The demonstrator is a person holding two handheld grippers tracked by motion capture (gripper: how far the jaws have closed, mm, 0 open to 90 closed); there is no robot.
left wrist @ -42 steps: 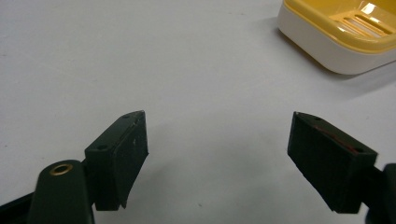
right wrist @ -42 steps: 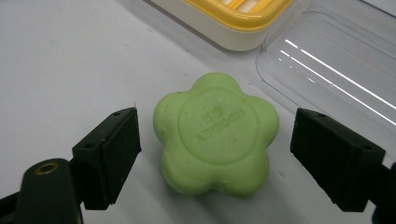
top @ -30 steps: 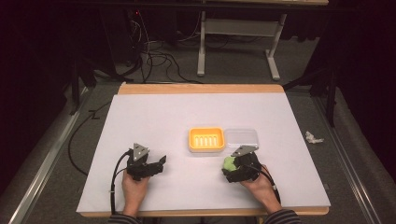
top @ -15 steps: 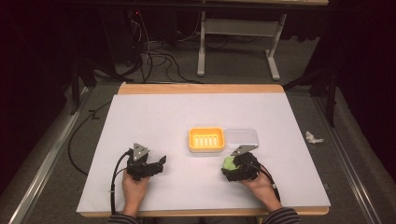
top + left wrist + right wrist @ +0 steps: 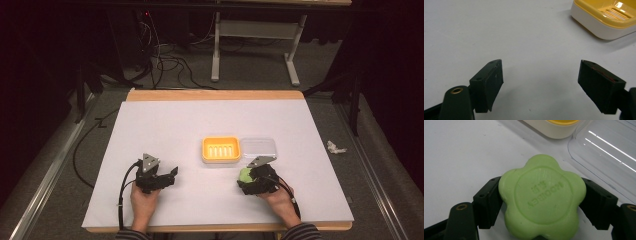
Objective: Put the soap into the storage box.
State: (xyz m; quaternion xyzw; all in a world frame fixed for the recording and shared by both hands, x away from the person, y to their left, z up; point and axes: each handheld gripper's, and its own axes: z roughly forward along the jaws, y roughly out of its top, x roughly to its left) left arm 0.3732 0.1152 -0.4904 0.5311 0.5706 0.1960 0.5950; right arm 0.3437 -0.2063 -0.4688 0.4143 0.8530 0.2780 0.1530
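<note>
— What's around you?

— A dark room. Cables trail across the grey floor behind the table (image 5: 150, 112), and a pale metal stand (image 5: 255, 35) is back there too. The table is white on top with a wooden edge at the far side. A crumpled scrap of something white (image 5: 336, 147) lies on the floor off to my right.

— And on the table?

— Near the middle sits a yellow soap dish (image 5: 220, 149) with slots in its bottom and a white base. Just beside it on its right, touching or nearly so, lies a clear plastic lid (image 5: 258, 146), flat on the surface.

— What is your right claw doing?

— My right gripper (image 5: 250, 176) is clenched on a green soap bar (image 5: 541, 197). It is shaped like a flower, with a round stamped ring and raised letters on its face. In the right gripper view the two black jaws press on it from either side. It sits low over the table, just in front of the lid and the dish's right corner, and my hand is wrapped round the back of the gripper.

— Does the soap touch the table?

— I cannot tell.

— And the left?

— My left gripper (image 5: 540, 85) is released, jaws spread wide with bare white table between them. It is near the front edge, well apart from the right one. In the left gripper view the dish shows up at the far right.
</note>
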